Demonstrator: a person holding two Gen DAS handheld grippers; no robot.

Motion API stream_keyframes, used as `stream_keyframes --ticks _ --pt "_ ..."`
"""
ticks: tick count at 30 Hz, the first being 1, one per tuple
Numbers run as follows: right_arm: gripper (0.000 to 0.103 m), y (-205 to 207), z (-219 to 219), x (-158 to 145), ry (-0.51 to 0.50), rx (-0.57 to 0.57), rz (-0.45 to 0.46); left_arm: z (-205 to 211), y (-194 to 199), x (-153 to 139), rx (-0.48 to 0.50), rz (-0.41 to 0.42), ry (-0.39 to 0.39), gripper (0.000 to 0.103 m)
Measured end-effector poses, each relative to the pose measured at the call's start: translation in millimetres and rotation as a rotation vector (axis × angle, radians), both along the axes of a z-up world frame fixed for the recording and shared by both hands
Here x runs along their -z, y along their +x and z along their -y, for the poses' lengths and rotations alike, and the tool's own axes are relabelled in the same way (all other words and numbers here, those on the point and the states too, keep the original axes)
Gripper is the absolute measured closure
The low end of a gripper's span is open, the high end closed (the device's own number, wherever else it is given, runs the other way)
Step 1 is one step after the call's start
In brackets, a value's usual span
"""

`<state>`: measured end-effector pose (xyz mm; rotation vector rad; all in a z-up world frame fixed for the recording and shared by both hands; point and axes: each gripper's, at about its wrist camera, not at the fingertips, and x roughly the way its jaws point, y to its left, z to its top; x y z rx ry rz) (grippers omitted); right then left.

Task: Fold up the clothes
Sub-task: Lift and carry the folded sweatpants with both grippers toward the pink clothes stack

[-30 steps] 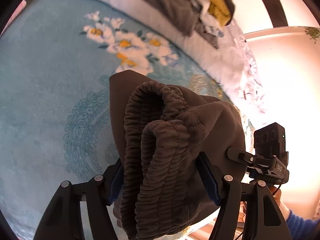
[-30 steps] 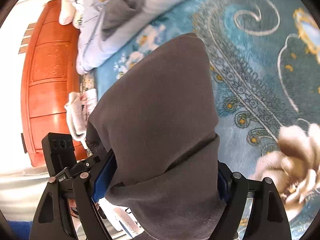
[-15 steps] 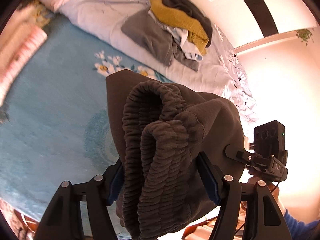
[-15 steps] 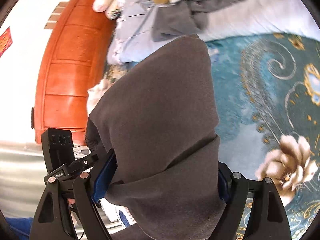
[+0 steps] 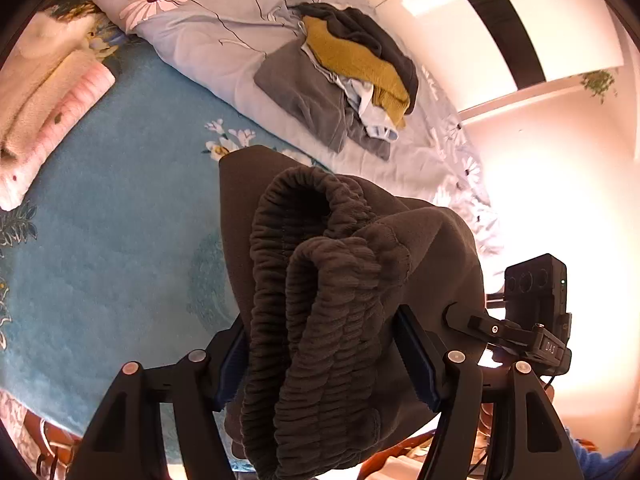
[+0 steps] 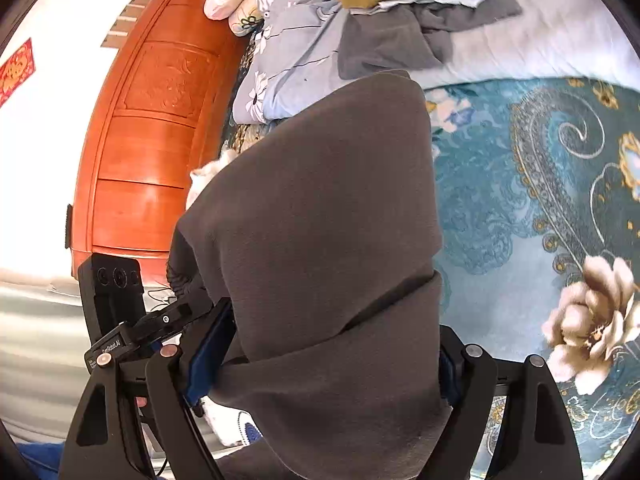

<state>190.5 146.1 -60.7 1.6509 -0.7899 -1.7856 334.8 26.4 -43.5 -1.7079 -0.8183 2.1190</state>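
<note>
A dark grey-brown garment with a ribbed elastic waistband hangs bunched between the fingers of my left gripper, which is shut on it. The same garment's smooth cloth drapes over my right gripper, which is also shut on it. Both grippers hold it up above the teal flowered bedspread. The right gripper shows at the right edge of the left wrist view, and the left gripper at the left edge of the right wrist view.
A pile of unfolded clothes, grey, mustard and dark, lies on a pale flowered quilt at the far side. Folded cream and pink items lie at the left. An orange wooden headboard stands at the bed's end.
Both grippers have tilted up and lifted with the garment. The clothes pile and quilt have come further into view. The grip on the garment is unchanged.
</note>
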Motion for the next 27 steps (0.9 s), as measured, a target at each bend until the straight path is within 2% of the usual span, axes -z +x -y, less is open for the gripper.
stream_keyframes --ticks 5,8,15,23,27 --pt "0.017 -6.5 47.8 -24.4 0.045 0.007 -0.036 54.4 -14.4 -7.5 0.014 -0.029 0.042 0.032" --pt "0.017 -10.7 87.8 -33.4 0.064 0.024 -0.042 104.8 -27.2 -16.2 0.034 -0.035 0.055 0.032" --pt "0.017 -31.1 214.4 -50.4 0.075 0.016 -0.038 230.9 -44.6 -32.8 0.002 -0.053 0.063 0.032" --pt "0.017 -83.5 361.0 -58.9 0.070 -0.160 -0.035 366.6 -52.4 -39.7 -0.170 -0.067 0.060 0.032" --pt "0.017 -108.4 416.9 -54.8 0.071 -0.247 -0.026 409.2 -64.8 -36.4 -0.219 -0.070 0.035 0.032"
